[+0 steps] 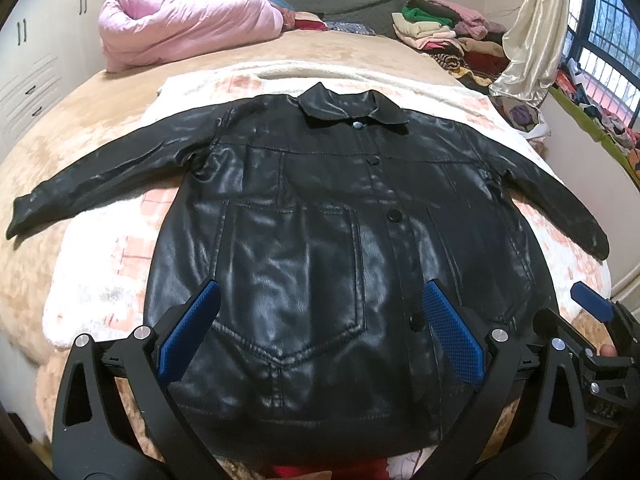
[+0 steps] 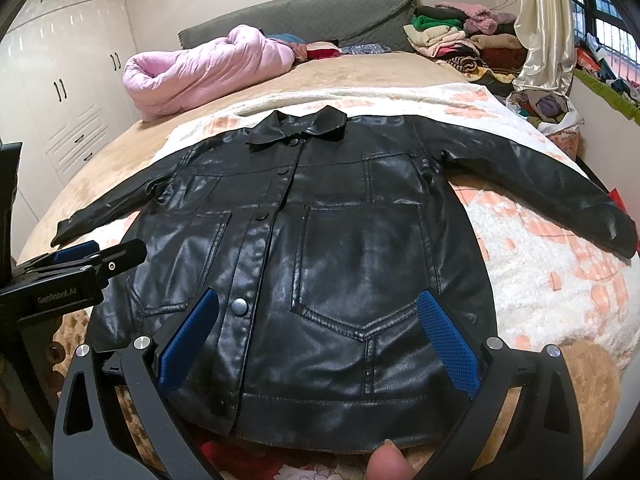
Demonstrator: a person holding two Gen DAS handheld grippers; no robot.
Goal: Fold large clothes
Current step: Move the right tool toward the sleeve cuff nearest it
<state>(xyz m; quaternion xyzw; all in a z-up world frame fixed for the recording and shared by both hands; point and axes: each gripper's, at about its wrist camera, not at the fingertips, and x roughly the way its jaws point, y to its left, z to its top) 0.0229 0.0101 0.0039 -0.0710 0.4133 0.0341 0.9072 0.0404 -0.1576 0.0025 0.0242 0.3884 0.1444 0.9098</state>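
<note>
A black leather jacket [image 1: 320,208] lies flat and face up on the bed, buttoned, collar at the far end and both sleeves spread out to the sides. It fills the right wrist view too, as the jacket [image 2: 320,220]. My left gripper [image 1: 320,328] hovers open above the lower left pocket near the hem. Over the lower right pocket my right gripper [image 2: 318,340] is open as well, nothing between its blue pads [image 2: 448,344]. Each gripper shows at the edge of the other's view. A fingertip [image 2: 386,462] pokes in at the bottom.
The jacket rests on a white and pink fluffy blanket [image 1: 100,276] over a tan bedspread [image 1: 60,132]. A pink duvet [image 1: 180,24] and piles of folded clothes [image 1: 440,32] sit at the headboard. White wardrobes [image 2: 68,80] stand left, a curtain [image 1: 532,40] and window right.
</note>
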